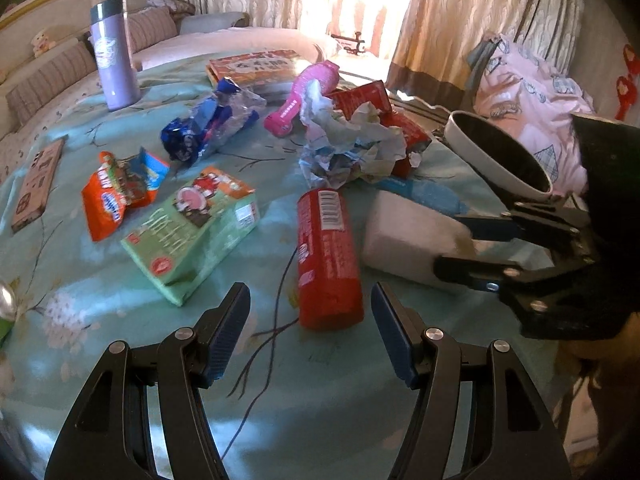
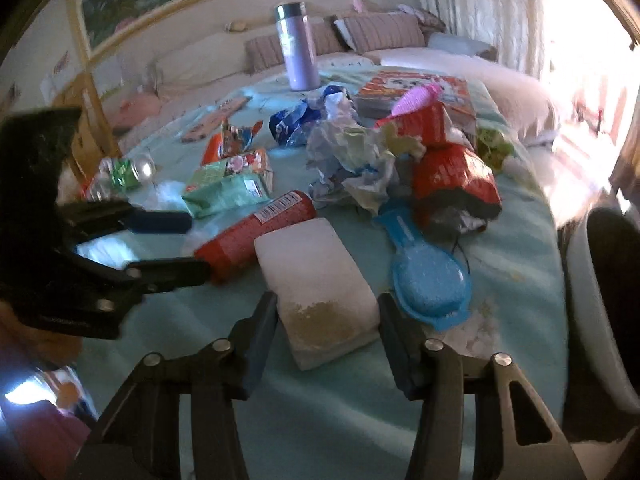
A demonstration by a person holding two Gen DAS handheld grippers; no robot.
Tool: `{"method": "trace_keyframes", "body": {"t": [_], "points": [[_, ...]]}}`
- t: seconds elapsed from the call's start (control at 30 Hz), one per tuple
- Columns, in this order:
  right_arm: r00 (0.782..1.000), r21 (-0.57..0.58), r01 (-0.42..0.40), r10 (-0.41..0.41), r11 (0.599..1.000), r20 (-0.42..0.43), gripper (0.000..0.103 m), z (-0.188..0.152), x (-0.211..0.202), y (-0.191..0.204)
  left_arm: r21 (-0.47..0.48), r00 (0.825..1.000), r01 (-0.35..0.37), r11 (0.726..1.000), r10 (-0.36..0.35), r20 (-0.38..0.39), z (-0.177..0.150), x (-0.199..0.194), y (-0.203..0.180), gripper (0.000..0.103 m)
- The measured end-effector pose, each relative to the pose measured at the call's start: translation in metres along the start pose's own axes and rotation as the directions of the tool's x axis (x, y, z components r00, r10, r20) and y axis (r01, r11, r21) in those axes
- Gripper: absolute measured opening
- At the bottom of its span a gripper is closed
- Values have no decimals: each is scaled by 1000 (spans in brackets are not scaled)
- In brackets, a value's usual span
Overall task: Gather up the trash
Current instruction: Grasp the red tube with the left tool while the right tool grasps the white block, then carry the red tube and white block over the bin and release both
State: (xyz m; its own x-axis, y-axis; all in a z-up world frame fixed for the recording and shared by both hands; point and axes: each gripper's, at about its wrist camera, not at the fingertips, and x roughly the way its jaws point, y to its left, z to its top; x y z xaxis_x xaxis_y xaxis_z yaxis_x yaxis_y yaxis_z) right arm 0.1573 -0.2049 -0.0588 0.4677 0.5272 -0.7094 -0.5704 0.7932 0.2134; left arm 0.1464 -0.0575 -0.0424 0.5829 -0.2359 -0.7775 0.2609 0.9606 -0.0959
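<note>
Trash lies scattered over a table with a turquoise cloth (image 1: 344,392). A red tube (image 1: 328,256) rests on it, its near end between the fingers of my left gripper (image 1: 310,296). That gripper is open and does not touch the tube. To the right a white foam block (image 1: 404,236) sits in my right gripper (image 1: 448,244). In the right wrist view the right gripper (image 2: 326,312) has both pads against the sides of the block (image 2: 316,280). My left gripper (image 2: 188,246) reaches in from the left beside the red tube (image 2: 256,232).
Green carton (image 1: 192,232), orange wrapper (image 1: 116,192), blue wrapper (image 1: 208,124), crumpled paper (image 1: 352,144), red bag (image 2: 456,176) and a blue plastic paddle (image 2: 428,280) lie around. A purple flask (image 1: 114,56) stands at the back. A white-rimmed bin (image 1: 500,156) is at the right edge.
</note>
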Motion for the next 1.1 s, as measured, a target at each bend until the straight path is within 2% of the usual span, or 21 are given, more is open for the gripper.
{"method": "trace_keyframes", "body": {"t": [0.17, 0.27, 0.5, 0.73, 1.1], "points": [[998, 120, -14, 7, 993, 59, 50, -14, -25, -16, -5, 999, -31, 1000, 31, -35, 7, 18, -9, 63], [996, 191, 3, -20, 982, 90, 50, -23, -41, -28, -30, 998, -21, 999, 20, -54, 8, 25, -9, 33], [987, 325, 55, -101, 944, 127, 50, -45, -73, -51, -41, 1000, 24, 999, -24, -5, 6, 7, -23, 33], [972, 370, 86, -160, 925, 173, 50, -51, -98, -61, 14, 995, 83, 996, -84, 51, 11, -14, -61, 33], [947, 447, 134, -247, 885, 206, 50, -65, -131, -94, 106, 984, 151, 983, -159, 74, 33, -11, -118, 33]]}}
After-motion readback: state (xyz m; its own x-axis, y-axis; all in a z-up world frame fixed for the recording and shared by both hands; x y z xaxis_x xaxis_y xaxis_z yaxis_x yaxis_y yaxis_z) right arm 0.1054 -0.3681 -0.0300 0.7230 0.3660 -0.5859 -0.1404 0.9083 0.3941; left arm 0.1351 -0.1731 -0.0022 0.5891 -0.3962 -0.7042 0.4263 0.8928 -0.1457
